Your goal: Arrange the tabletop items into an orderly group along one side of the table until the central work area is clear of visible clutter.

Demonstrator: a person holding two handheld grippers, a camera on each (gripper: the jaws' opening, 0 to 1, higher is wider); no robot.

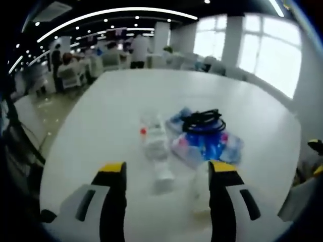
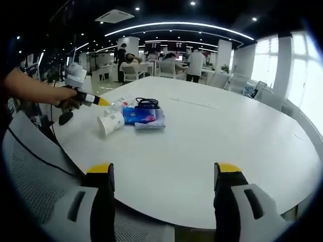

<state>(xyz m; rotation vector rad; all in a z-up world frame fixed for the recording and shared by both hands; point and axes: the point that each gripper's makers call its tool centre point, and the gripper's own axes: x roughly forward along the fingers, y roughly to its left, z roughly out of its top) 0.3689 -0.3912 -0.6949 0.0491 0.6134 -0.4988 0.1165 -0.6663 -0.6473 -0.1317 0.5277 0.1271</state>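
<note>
In the left gripper view, the left gripper (image 1: 166,176) is held low over the tabletop (image 1: 126,101) with its jaws spread wide and nothing between them. Just ahead lies a tipped paper cup (image 1: 162,174), with a clear plastic bottle (image 1: 153,136) beyond it and a blue packet (image 1: 204,143) topped by a coiled black cable (image 1: 203,121) beside that. A careless push could be judged likely to roll the cup or the bottle away, since both lie on round sides; the loose cable could also be dragged off the packet.

In the right gripper view, the right gripper (image 2: 165,174) is held back at the near edge of the tabletop (image 2: 227,131), its jaws wide apart and empty, well apart from the items. The cup (image 2: 110,122), the packet (image 2: 143,118) and the cable (image 2: 147,104) are seen clustered near the left edge. The left gripper (image 2: 90,98) is seen there in a hand (image 2: 64,97), reaching in level over that edge, its tip just beside the cup.
</note>
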